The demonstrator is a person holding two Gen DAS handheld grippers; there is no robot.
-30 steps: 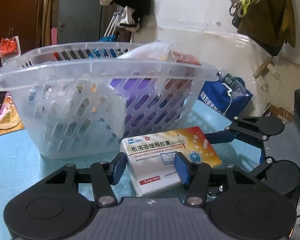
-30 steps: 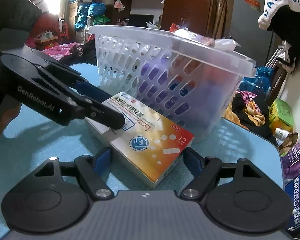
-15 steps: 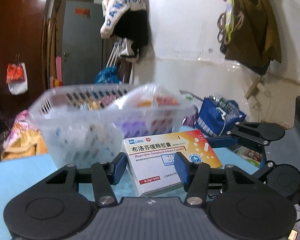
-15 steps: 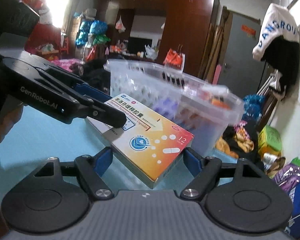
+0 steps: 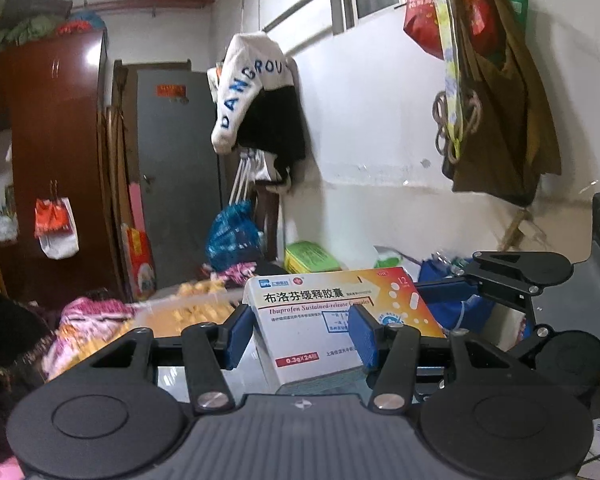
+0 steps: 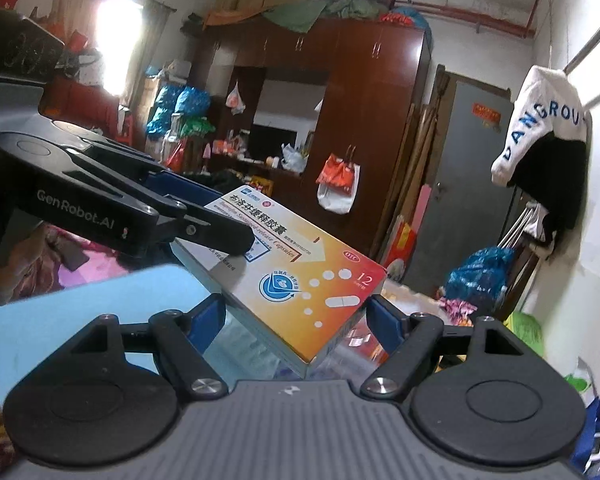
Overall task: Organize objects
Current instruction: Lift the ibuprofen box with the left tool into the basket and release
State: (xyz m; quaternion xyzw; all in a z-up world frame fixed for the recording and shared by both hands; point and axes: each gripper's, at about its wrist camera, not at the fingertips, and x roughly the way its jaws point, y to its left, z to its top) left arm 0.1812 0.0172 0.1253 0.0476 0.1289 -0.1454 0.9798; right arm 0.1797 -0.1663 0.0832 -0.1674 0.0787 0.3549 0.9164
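Medicine box (image 5: pixel 332 316), white at one end and orange-red at the other, printed with Chinese text and "Ibuprofen Sustained-release Capsules", held in the air above the blue worktop (image 6: pixel 72 312), tilted, gripped from two sides at once. Left hand-held gripper (image 5: pixel 300 330) clamped across the white end, blue pads (image 5: pixel 362 334) pressed on both sides. Right hand-held gripper (image 6: pixel 290 320) closed on the orange end, its blue pads against the two long edges. In the right wrist view, left gripper reaching in from the left, one black finger lying over the box's white end. Below and beyond the box, blurred clear plastic basket (image 5: pixel 180 312) with yellowish contents. Further back: grey door (image 5: pixel 180 176), dark red wardrobe (image 6: pixel 372 128), white and black garment (image 5: pixel 256 96) hanging by the wall.
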